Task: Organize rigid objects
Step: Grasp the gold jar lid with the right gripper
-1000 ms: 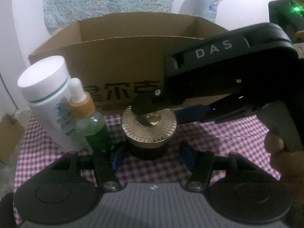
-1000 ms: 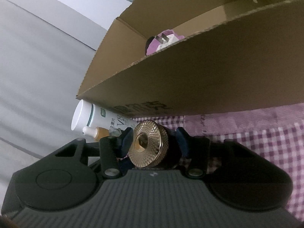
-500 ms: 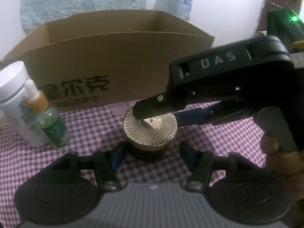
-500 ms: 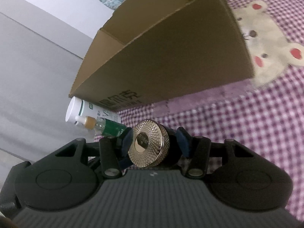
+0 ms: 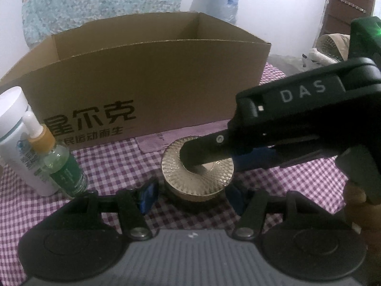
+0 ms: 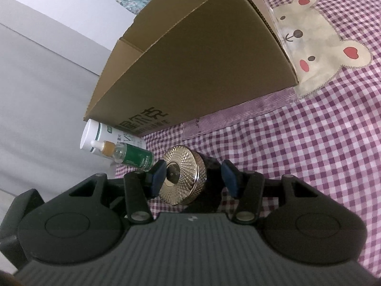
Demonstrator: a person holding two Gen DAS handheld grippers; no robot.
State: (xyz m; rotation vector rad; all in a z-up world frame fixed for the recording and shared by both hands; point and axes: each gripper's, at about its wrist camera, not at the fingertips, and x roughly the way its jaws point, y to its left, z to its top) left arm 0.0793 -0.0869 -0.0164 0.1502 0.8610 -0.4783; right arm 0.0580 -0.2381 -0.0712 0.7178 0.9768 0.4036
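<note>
A dark jar with a gold ribbed lid [image 5: 197, 183] sits between the fingertips of my left gripper [image 5: 191, 198], whose blue pads are close against its two sides. My right gripper reaches in from the right, rolled on its side, and its upper finger [image 5: 214, 147] lies across the lid. In the right wrist view the jar [image 6: 183, 176] fills the gap of the right gripper [image 6: 194, 181], with the lid against one pad and the base by the other. Both grippers look shut on the jar. Whether its base touches the cloth is hidden.
An open cardboard box [image 5: 152, 76] stands just behind on the purple checked cloth [image 5: 107, 166]. A white bottle [image 5: 14, 131] and a green dropper bottle [image 5: 62, 166] stand at the left. A bear patch [image 6: 316, 45] lies past the box's right end. A hand [image 5: 354, 195] holds the right gripper.
The jar and both grippers have shifted right, away from the two bottles. The box's right end and the bear patch have come into the right wrist view. Neither grip has changed.
</note>
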